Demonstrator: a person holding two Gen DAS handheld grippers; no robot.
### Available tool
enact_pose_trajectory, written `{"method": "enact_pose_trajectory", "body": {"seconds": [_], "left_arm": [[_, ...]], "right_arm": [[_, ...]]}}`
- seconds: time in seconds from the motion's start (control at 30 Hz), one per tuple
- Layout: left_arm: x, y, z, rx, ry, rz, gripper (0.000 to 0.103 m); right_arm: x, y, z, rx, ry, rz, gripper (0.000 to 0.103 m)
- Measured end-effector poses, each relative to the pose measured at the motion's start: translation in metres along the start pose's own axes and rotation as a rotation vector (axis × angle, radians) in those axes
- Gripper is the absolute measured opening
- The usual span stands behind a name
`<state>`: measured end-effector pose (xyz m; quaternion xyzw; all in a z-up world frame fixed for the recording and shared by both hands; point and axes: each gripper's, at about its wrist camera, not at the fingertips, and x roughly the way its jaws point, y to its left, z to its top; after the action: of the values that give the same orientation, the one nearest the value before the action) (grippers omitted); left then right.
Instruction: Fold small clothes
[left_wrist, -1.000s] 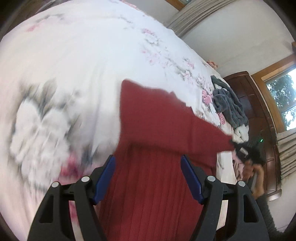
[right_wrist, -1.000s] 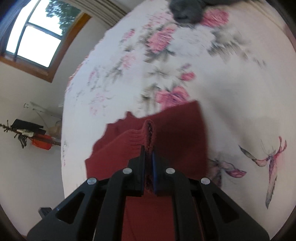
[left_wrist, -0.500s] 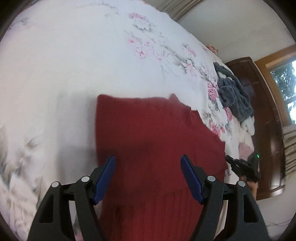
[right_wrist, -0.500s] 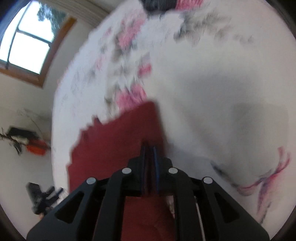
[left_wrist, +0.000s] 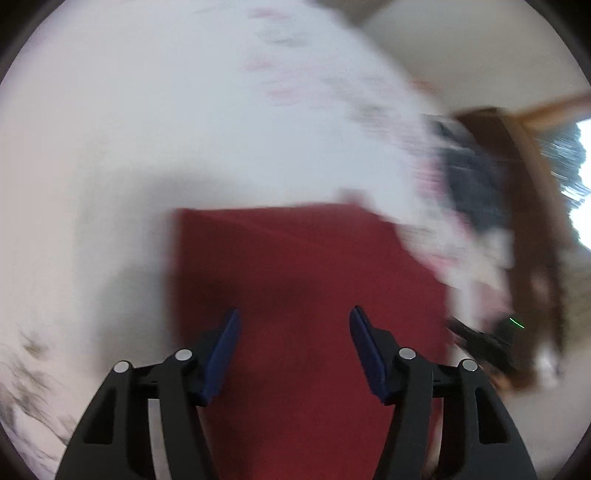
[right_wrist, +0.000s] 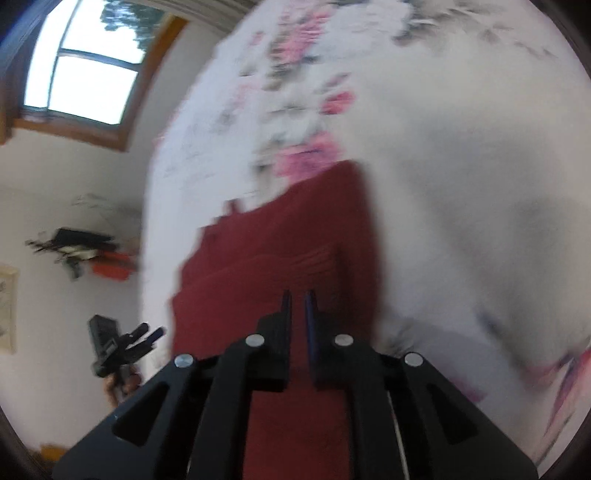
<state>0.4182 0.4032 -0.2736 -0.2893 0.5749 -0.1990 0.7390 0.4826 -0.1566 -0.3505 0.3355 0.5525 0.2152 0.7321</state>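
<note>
A dark red knitted garment (left_wrist: 295, 266) lies folded on the white floral bedsheet (left_wrist: 166, 110). My left gripper (left_wrist: 293, 325) hovers over its near part, open wide, nothing between the blue pads. In the right wrist view the same garment (right_wrist: 288, 236) shows a folded layer with a ridge across it. My right gripper (right_wrist: 298, 299) stands over it with its jaws nearly together, a thin strip of red cloth in the gap. Both views are blurred by motion. Each gripper shows in the other's view, the right gripper (left_wrist: 484, 339) at the far right and the left gripper (right_wrist: 122, 343) at the lower left.
A pile of dark grey clothes (left_wrist: 469, 177) lies further along the bed, beside dark wooden furniture (left_wrist: 532, 221). A window (right_wrist: 85, 74) and a white wall with dark and orange items (right_wrist: 92, 258) stand beyond the bed's edge.
The raised fold in my right gripper has come down onto the garment, which now lies flatter. Both cameras have swung fast. The left gripper stays open over the cloth.
</note>
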Motion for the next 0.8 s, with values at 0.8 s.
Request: {"method": "enact_pose_trajectory", "body": {"seconds": [0.8], "left_arm": [[-0.040, 0.000, -0.093, -0.044, 0.067, -0.018, 0.073]], "right_arm": [[-0.006, 0.023, -0.082, -0.089, 0.165, -0.073, 0.030]]}}
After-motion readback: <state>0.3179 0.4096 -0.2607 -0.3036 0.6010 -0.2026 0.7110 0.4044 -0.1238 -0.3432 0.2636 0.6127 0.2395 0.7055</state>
